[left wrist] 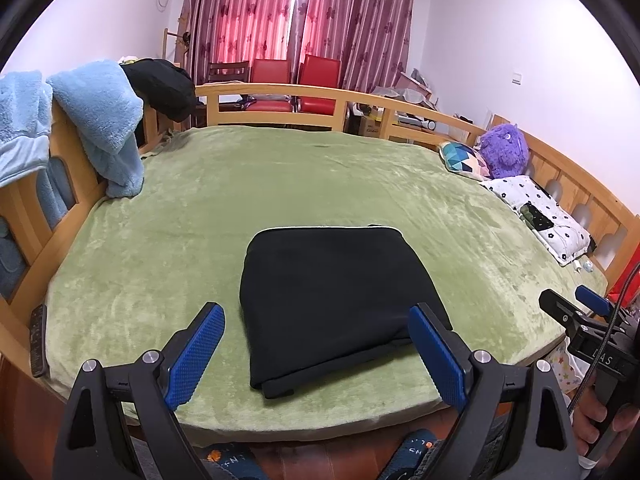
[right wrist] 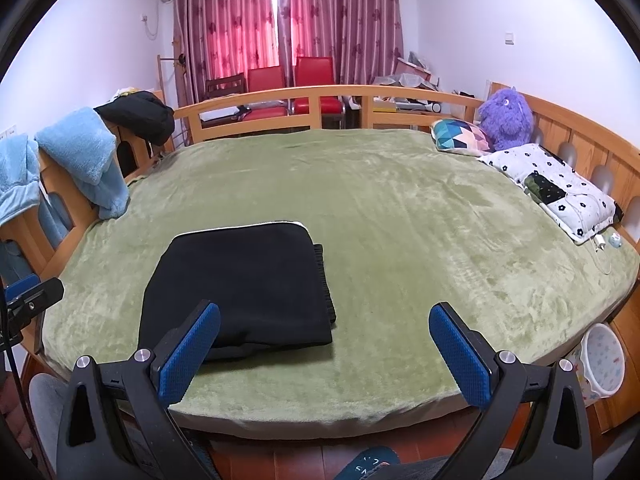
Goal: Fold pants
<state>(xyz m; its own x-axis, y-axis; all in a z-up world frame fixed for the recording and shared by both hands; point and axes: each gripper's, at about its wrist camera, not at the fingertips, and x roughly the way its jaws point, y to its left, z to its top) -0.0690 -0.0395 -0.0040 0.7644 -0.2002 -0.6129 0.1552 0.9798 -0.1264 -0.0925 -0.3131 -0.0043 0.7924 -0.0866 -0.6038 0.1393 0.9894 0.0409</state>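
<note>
The bed (left wrist: pixel 320 184), the largest item, is covered by a green plush blanket (right wrist: pixel 400 208) reaching its near rounded edge. A wooden rail (left wrist: pixel 280 92) borders the far side and both ends. Most of the blanket surface is bare, with wide open room right of centre and toward the far rail.

Red patterned curtains (right wrist: pixel 280 16) hang behind the rail, with two red chairs (left wrist: pixel 296 76) in front of them. Light blue fleece (left wrist: pixel 100 120) drapes over the left rail, beside a dark garment (left wrist: pixel 160 84).

The pants (left wrist: pixel 332 300) lie folded into a compact black rectangle on the blanket, near the front edge and left of centre in the right wrist view. A thin pale trim shows along the far edge; stacked layers show at the near and right edges. No gripper touches them.

At the right end sit a floral pillow (right wrist: pixel 560 192), a geometric cushion (right wrist: pixel 460 136) and a purple plush toy (right wrist: pixel 506 118), all close to the rail.

The left gripper (left wrist: pixel 316 356) hangs at the bed's near edge, jaws spread wide and empty, with the pants' near edge seen between its fingers. The right gripper (right wrist: pixel 324 356) is likewise spread and empty, over bare blanket just right of the pants.
</note>
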